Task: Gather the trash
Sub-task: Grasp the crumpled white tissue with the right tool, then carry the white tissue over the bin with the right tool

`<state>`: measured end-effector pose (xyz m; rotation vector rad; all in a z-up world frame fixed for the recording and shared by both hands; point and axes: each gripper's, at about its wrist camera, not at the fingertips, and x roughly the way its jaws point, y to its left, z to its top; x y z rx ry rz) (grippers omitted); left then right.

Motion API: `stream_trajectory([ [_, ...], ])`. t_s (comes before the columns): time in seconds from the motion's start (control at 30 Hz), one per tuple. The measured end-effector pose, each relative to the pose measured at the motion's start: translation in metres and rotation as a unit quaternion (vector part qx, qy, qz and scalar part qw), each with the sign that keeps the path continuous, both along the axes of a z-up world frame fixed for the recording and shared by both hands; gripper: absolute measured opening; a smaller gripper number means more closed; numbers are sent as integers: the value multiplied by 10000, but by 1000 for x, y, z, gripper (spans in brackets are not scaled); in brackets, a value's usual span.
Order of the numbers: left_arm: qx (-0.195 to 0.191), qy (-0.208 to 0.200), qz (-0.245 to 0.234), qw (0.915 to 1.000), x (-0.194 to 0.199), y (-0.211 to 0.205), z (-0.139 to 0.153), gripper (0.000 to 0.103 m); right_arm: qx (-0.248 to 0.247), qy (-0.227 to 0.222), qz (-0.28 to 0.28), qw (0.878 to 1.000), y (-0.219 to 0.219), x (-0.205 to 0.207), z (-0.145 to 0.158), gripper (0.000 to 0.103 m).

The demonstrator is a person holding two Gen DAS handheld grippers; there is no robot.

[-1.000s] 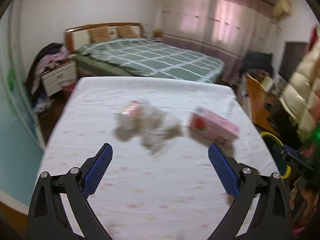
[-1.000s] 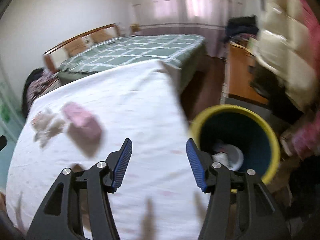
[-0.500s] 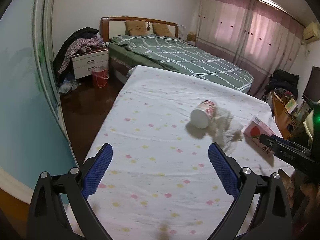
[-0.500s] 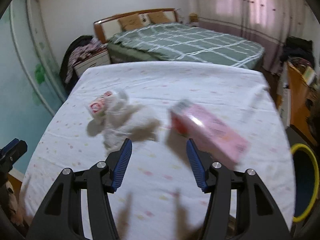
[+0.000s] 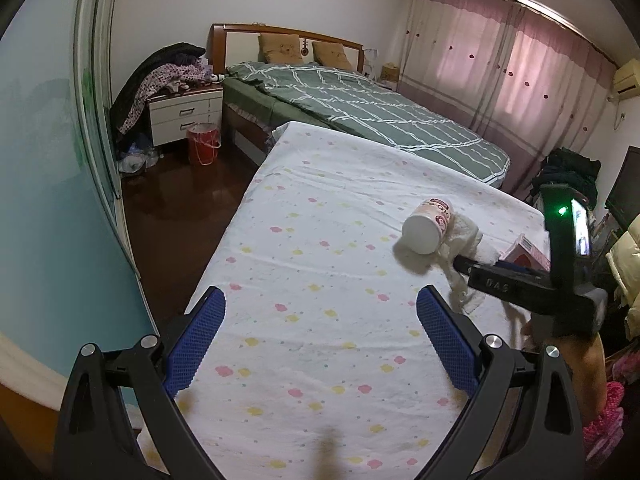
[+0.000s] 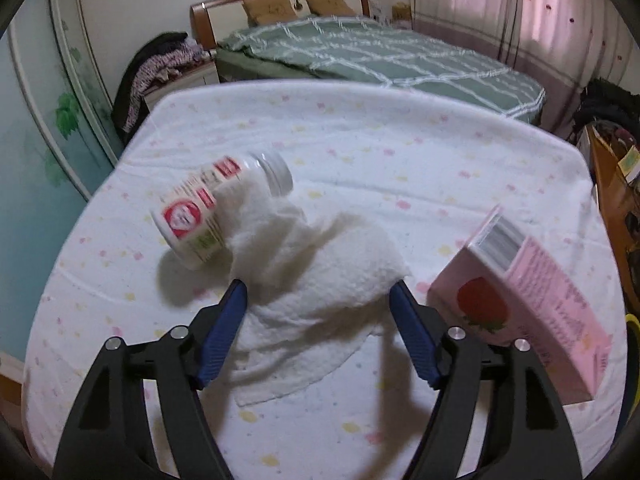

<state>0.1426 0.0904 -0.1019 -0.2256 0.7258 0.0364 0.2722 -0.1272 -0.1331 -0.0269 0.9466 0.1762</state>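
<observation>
On the white dotted sheet (image 6: 360, 152) lie three bits of trash. A white jar with a red label (image 6: 200, 216) rests on its side, a crumpled white tissue (image 6: 316, 272) spills from it, and a pink strawberry carton (image 6: 528, 300) lies to the right. My right gripper (image 6: 318, 294) hovers low over the tissue with its jaws opening; the tissue lies between the fingers and the pads do not press it. My left gripper (image 5: 320, 308) is open over bare sheet, with the jar (image 5: 426, 226) and tissue (image 5: 466, 248) ahead to its right.
A green checked bed (image 5: 380, 116) stands behind. To the left are a nightstand (image 5: 186, 114) piled with clothes, a red bucket (image 5: 203, 144) and dark floor. A yellow bin rim (image 6: 631, 319) peeks in at the right edge, and a wooden desk (image 6: 612, 184) stands further back.
My right gripper swung from above the yellow-rimmed bin to low over the tissue, and its jaws have widened. The left view panned left, so the trash now sits at its right.
</observation>
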Motion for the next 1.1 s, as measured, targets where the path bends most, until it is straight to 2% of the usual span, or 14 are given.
stream_trajectory([
  [0.1, -20, 7, 9, 10000, 0, 1, 0, 95, -110, -77, 43, 9999, -2, -4, 1, 35],
  [0.13, -27, 10, 8, 10000, 0, 1, -1, 95, -85, -73, 50, 9999, -2, -5, 1, 15],
  [0.17, -31, 11, 4, 10000, 0, 1, -1, 95, -13, -30, 70, 10000, -3, -6, 1, 13],
  [0.33, 23, -19, -45, 10000, -1, -5, 1, 95, 200, -114, 91, 9997, -13, -20, 11, 11],
  [0.7, 113, -16, -337, 9994, 1, -30, 4, 95, 755, -588, -54, 9954, -61, -74, 63, 11],
  [0.93, 178, 32, -764, 9969, 4, -65, 6, 95, 858, -879, -626, 9904, -122, -105, 80, 12],
  [1.1, 230, 51, -1089, 9938, 6, -97, 8, 95, 796, -988, -1289, 9835, -176, -121, 76, 12],
])
